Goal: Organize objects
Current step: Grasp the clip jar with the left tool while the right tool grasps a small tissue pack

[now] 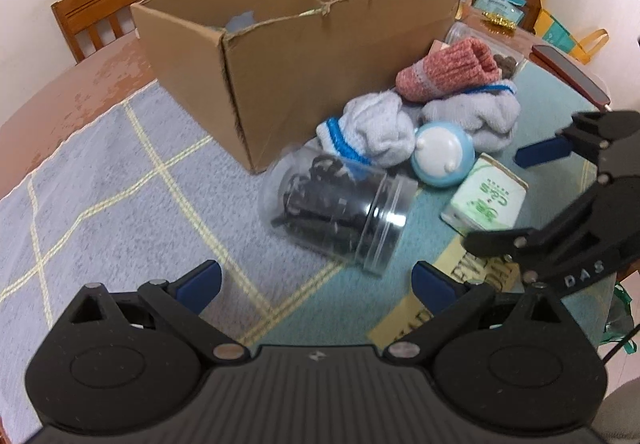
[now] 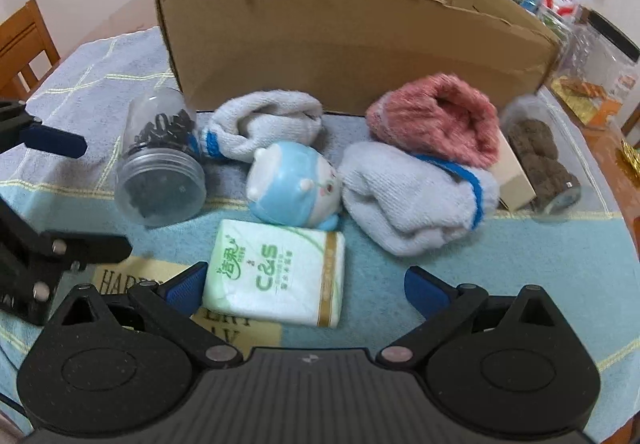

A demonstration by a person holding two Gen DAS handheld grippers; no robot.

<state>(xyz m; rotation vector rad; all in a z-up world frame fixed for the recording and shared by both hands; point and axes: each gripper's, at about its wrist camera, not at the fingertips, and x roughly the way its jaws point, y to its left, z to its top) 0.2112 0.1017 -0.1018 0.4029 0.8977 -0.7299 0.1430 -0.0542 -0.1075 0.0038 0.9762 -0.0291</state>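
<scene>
left tongs (image 1: 316, 282) spread, empty, above the cloth (image 1: 120, 171) on the worktop, clear jar of dark bits (image 1: 336, 209) on its side just ahead. right tongs (image 2: 306, 286) spread too, nothing pinched, tissue pack (image 2: 276, 276) lying between the fingers, touching the left one. behind the pack: blue-white toy (image 2: 292, 183), grey socks (image 2: 412, 199) either side, pink sock (image 2: 436, 119) on top of the right one, second clear jar (image 2: 540, 159) at far right. open cardboard box (image 2: 360, 43) at the back.
</scene>
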